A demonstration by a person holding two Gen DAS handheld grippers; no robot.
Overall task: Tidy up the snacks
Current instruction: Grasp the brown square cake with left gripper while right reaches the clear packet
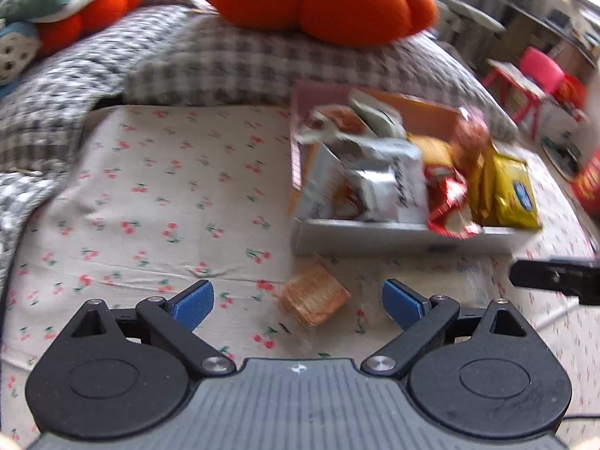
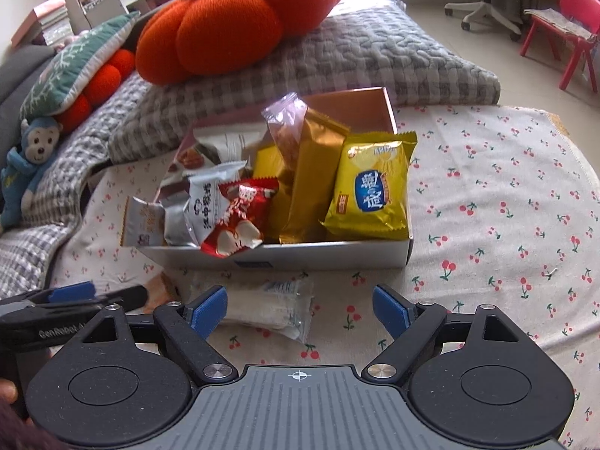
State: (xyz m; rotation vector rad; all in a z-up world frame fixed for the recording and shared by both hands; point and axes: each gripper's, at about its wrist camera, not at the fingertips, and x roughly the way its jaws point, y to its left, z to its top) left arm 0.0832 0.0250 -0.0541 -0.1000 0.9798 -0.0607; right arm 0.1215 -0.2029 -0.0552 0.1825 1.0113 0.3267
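left gripper (image 1: 298, 302) jaws wide, empty – orange packet (image 1: 313, 296) blurred | right gripper (image 2: 300, 309) jaws wide, empty

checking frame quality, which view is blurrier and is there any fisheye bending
Left wrist view: motion-smeared, the snack box and orange packet soft. Right wrist view: sharp, print on the yellow packet readable. Both bow toward the edges; even daylight.

Snack pkts (image 2: 369, 187) in box (image 2: 285, 255), two pkts (image 2: 270, 307) before it – cushion (image 2: 240, 18) behind
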